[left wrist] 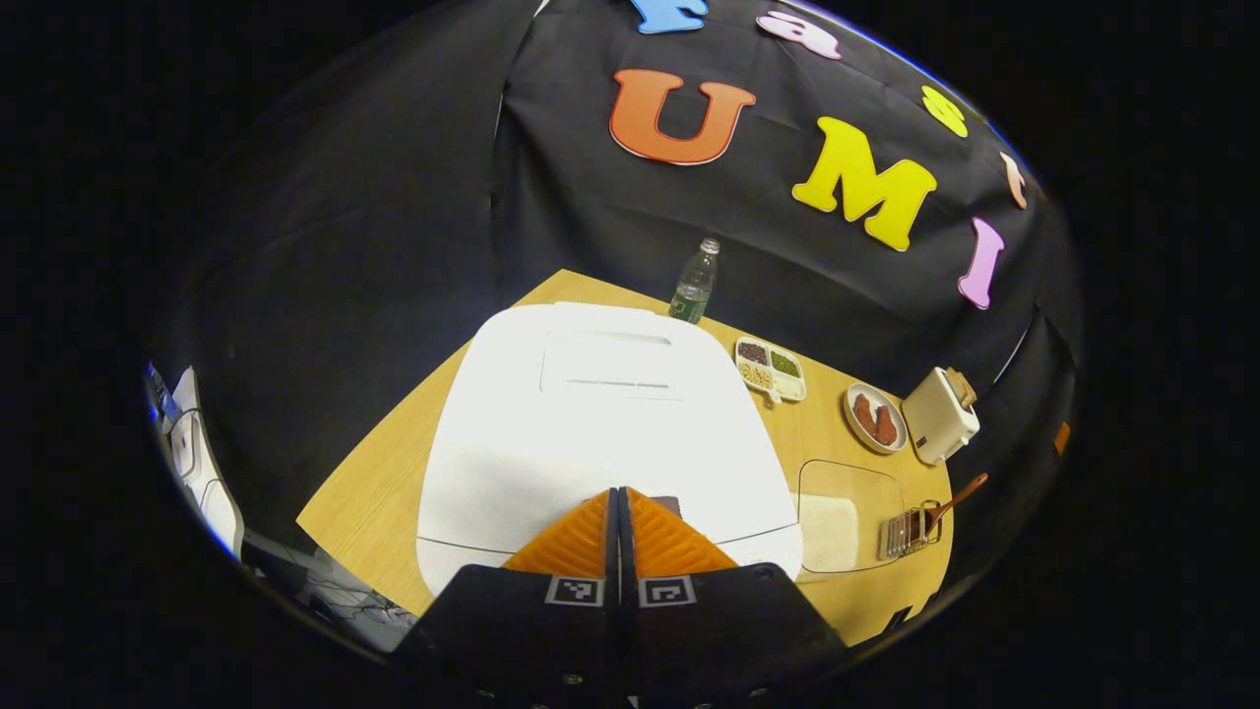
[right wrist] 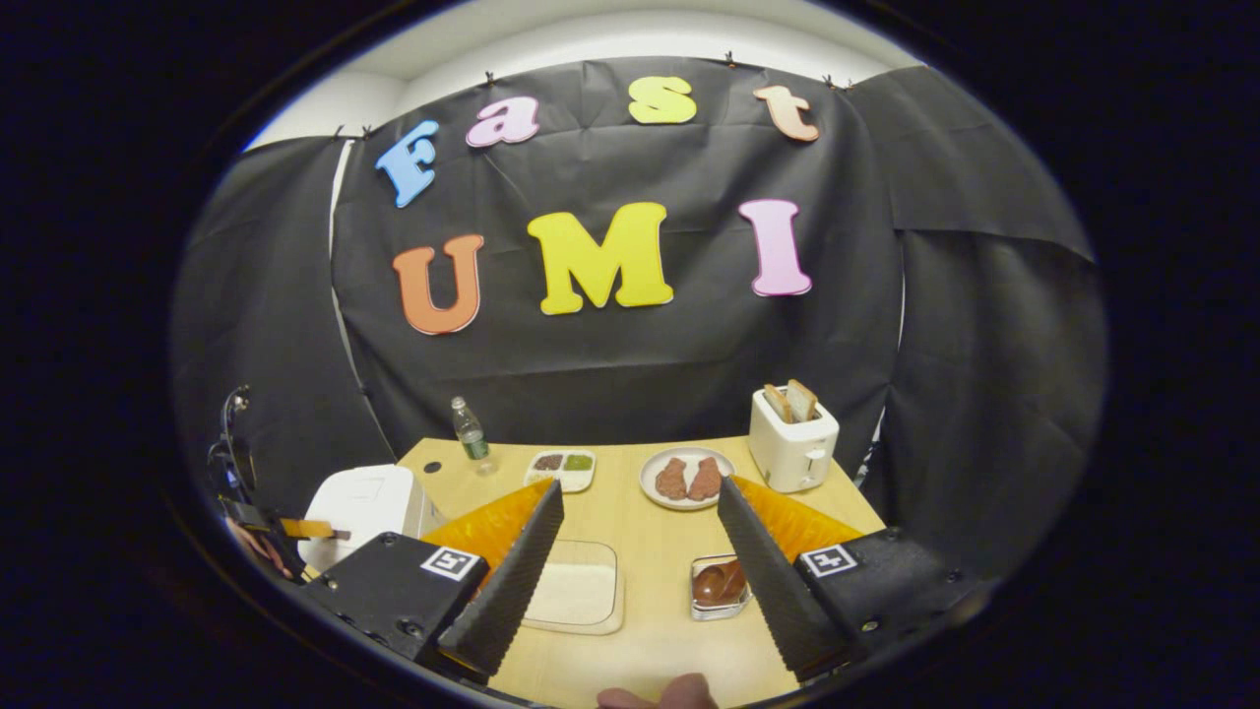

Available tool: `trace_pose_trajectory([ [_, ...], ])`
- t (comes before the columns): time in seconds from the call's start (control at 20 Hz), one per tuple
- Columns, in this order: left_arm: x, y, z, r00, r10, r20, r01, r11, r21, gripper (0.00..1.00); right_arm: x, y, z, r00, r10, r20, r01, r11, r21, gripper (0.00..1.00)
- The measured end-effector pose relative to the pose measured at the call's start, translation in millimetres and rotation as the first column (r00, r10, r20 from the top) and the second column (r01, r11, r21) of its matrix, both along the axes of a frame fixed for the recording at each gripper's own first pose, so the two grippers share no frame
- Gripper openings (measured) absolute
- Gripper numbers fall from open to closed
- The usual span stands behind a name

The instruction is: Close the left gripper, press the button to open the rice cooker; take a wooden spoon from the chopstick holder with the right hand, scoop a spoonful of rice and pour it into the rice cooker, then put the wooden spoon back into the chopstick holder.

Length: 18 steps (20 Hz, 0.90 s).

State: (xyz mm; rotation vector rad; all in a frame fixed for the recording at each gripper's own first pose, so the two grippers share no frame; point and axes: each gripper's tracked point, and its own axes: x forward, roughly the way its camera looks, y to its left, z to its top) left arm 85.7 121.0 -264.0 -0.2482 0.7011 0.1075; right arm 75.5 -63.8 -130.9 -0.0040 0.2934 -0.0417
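Observation:
The white rice cooker stands with its lid down, also seen at the table's left in the right gripper view. My left gripper is shut with nothing between its fingers, tips over the lid's front edge beside a small dark button. A wire chopstick holder holds the wooden spoon, whose bowl rests in the holder. My right gripper hangs open above the table, behind the holder and a clear box of rice.
Along the back of the wooden table stand a water bottle, a divided dish of grains, a plate with two meat pieces and a white toaster. A fingertip shows at the lower edge.

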Motion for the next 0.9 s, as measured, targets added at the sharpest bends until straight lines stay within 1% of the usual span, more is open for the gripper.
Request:
trace_pose_trajectory([
  [0.05, -2, 0, -3, 1.0, 0.002, -0.016, -0.002, 1.0, -0.006, 0.06, -1, 2, 0, 1.0, 0.004, -0.001, -0.004, 1.0, -0.003, 1.0],
  [0.1, -4, -1, -5, 1.0, 0.007, -0.021, -0.008, 1.0, -0.014, 0.0, -1, 4, -2, 1.0, 0.006, -0.004, -0.006, 1.0, -0.004, 1.0],
  [0.15, -6, -1, -12, 0.998, 0.017, -0.054, -0.019, 0.999, -0.036, 0.0, -2, 6, -5, 1.0, 0.009, -0.008, -0.009, 1.0, -0.001, 1.0],
  [0.2, -1, 0, -8, 0.999, 0.03, -0.034, -0.032, 0.998, -0.051, 0.0, -3, 9, -7, 1.0, 0.015, -0.014, -0.015, 1.0, 0.006, 1.0],
  [0.3, -6, -1, -14, 0.997, 0.018, -0.068, -0.023, 0.997, -0.069, 0.0, -7, 15, -12, 0.999, 0.024, -0.025, -0.024, 1.0, 0.017, 1.0],
  [0.45, -6, 0, -15, 0.995, -0.007, -0.101, 0.001, 0.998, -0.057, 0.0, -12, 18, -14, 0.999, 0.035, -0.028, -0.034, 0.999, 0.031, 1.0],
  [0.55, -4, 0, -10, 0.995, -0.01, -0.102, 0.001, 0.996, -0.088, 0.0, -16, 20, -12, 0.999, 0.043, -0.023, -0.042, 0.998, 0.045, 1.0],
  [0.65, -3, 0, -3, 0.999, 0.005, -0.054, -0.011, 0.995, -0.102, 0.0, -21, 20, -8, 0.999, 0.052, -0.013, -0.051, 0.998, 0.045, 1.0],
  [0.7, 1, 5, 3, 0.999, 0.034, -0.011, -0.034, 0.996, -0.079, 0.0, -22, 18, -5, 0.999, 0.051, -0.005, -0.051, 0.998, 0.04, 1.0],
  [0.8, 6, 8, 36, 0.995, 0.047, 0.091, -0.044, 0.998, -0.033, 0.0, -26, 13, 2, 0.999, 0.049, 0.014, -0.05, 0.998, 0.033, 1.0],
  [0.9, 16, 9, 74, 0.979, 0.033, 0.2, -0.042, 0.998, 0.04, 0.01, -28, 8, 7, 0.999, 0.045, 0.031, -0.046, 0.998, 0.032, 1.0],
])
